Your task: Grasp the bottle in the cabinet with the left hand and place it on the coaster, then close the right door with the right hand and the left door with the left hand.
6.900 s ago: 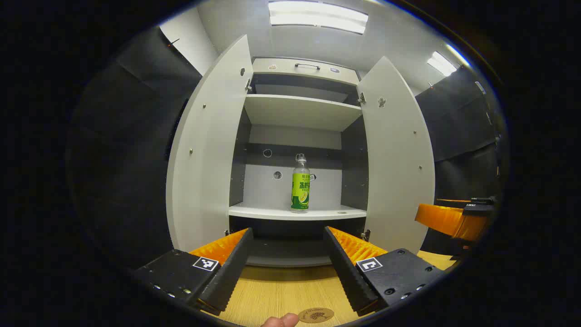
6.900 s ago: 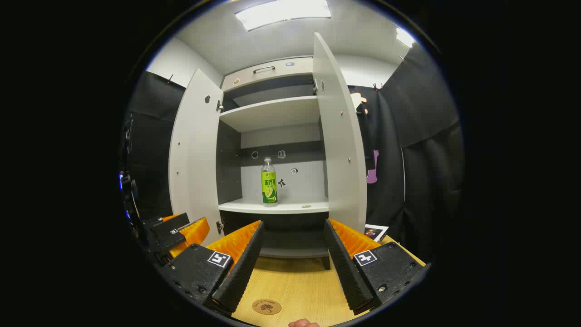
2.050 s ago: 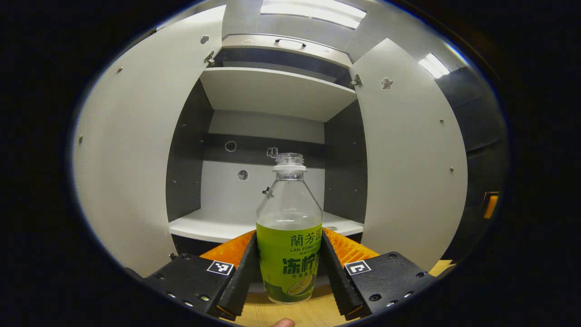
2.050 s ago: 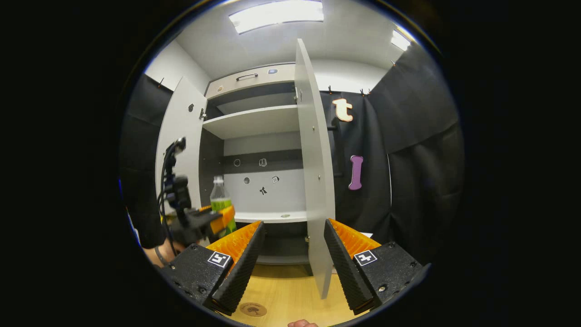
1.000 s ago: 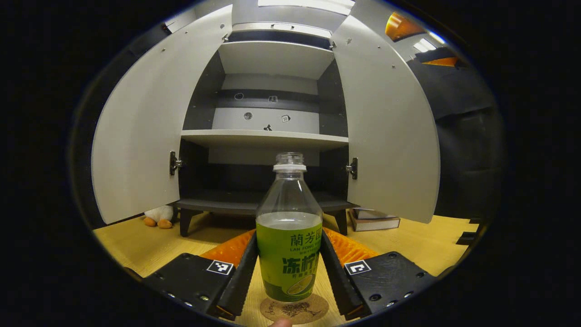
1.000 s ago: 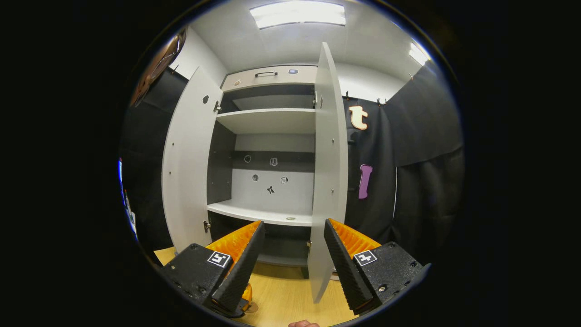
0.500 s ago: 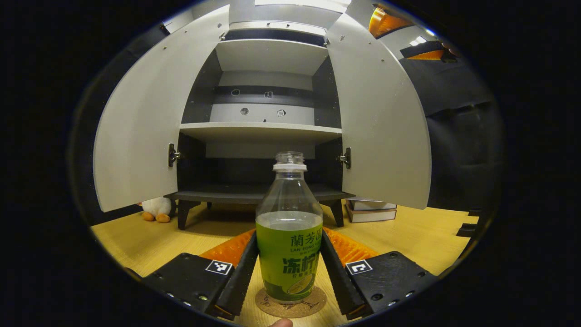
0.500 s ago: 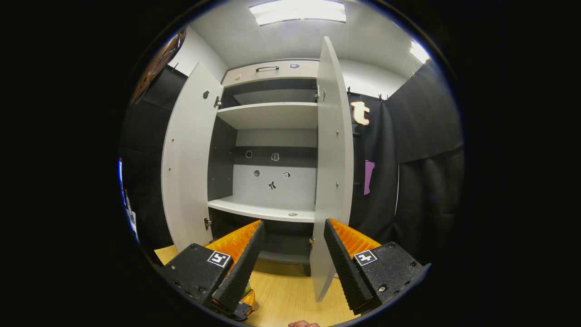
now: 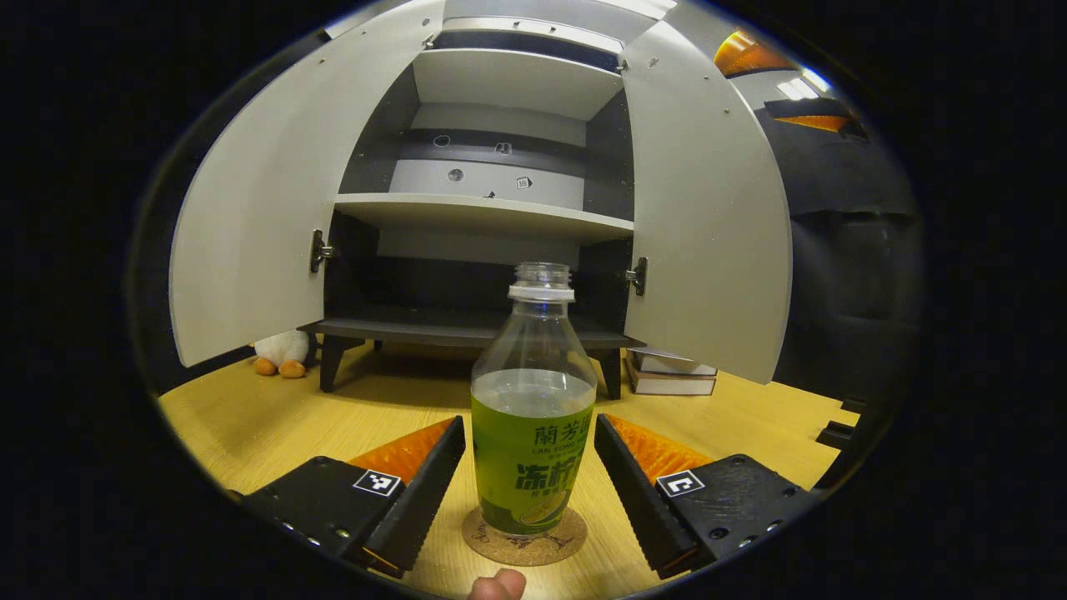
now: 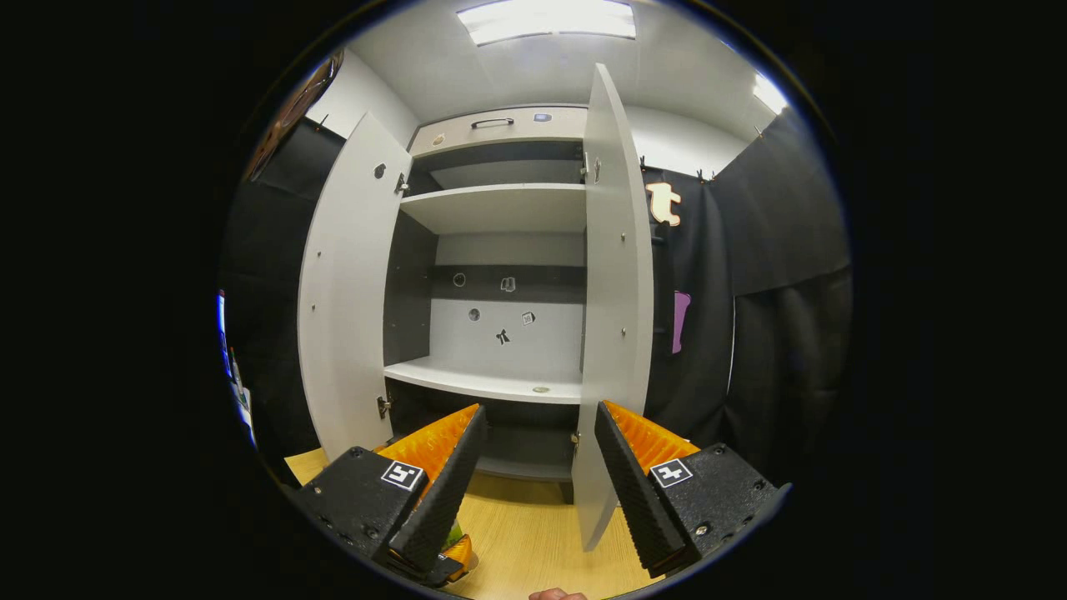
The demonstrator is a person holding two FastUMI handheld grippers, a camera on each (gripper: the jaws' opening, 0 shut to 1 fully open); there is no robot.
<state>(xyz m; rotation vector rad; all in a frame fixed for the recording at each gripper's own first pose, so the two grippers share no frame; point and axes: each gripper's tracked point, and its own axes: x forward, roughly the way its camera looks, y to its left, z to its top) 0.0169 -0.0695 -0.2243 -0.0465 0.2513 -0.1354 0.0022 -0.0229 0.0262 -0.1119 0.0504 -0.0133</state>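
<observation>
**Bottle down, tip-over risk on retreat**

The bottle [image 9: 533, 433] stands upright on the coaster [image 9: 525, 542], before the cabinet [image 9: 483, 217]. The left gripper [image 9: 528, 487], jaws spread and clear, could clip it withdrawing. The right gripper [image 10: 533, 475], unclenched, faces the right door [image 10: 613, 333].

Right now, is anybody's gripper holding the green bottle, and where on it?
Nothing is held. The left gripper is open, its fingers apart from the bottle, which stands on the coaster. The right gripper is open and empty.

The bottle [image 9: 533, 417] is clear with a green label; the coaster [image 9: 525, 546] is brown cork with a dark drawing. Pale grey doors [image 9: 258, 200], dark cabinet [image 9: 467, 283] interior, yellow wood-grain table [image 9: 250, 417].
</observation>
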